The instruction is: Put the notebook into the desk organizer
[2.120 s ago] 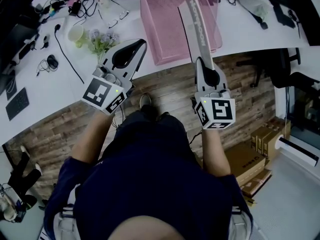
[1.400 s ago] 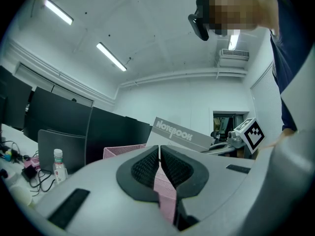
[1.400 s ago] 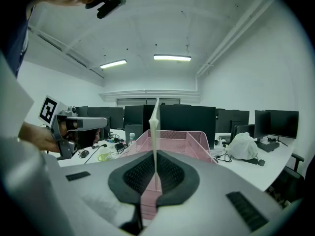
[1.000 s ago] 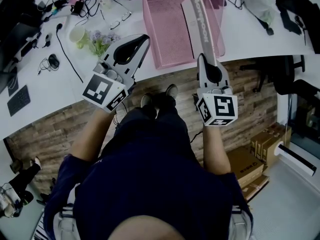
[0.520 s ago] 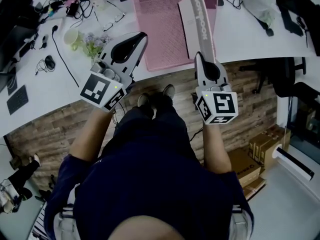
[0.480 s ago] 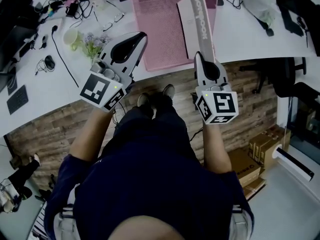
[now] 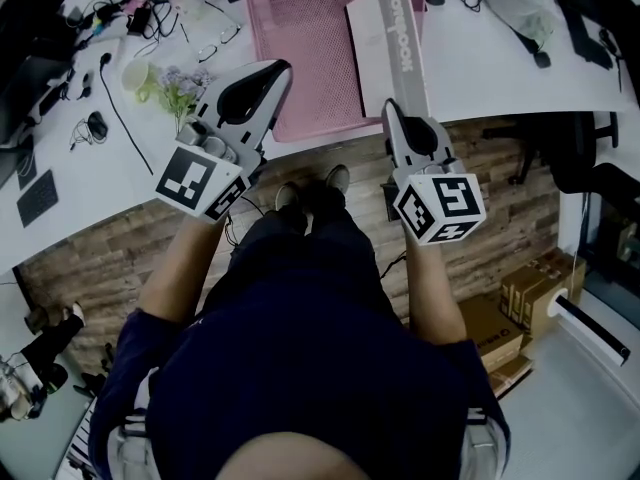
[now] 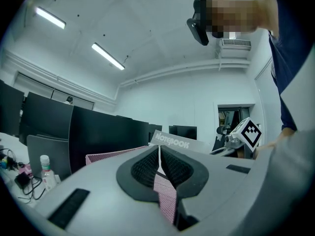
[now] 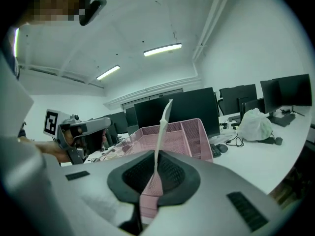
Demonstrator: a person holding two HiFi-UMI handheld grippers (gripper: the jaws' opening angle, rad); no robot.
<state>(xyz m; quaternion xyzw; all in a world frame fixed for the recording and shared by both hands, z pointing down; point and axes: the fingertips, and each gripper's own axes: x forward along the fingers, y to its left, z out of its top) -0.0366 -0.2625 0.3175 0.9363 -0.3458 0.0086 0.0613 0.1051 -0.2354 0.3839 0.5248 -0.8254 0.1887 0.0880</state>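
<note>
R fingers point(image 9: 173, 175) easing open, notebook point(image 7: 393, 30) edge between them. Its long axis runs straight ahead over the organizer point(image 7: 300, 38). L fingers point(image 8: 142, 168) shut, empty, alongside.

A desk organizer point(image 7: 300, 58) sits on the tabletop point(image 7: 500, 63). A notebook point(image 7: 395, 38) stands on edge at its right side. Flowers point(image 7: 175, 83), a cup point(image 7: 133, 75) and glasses point(image 7: 222, 36) lie left of it, a plastic bag point(image 7: 515, 3) right.
</note>
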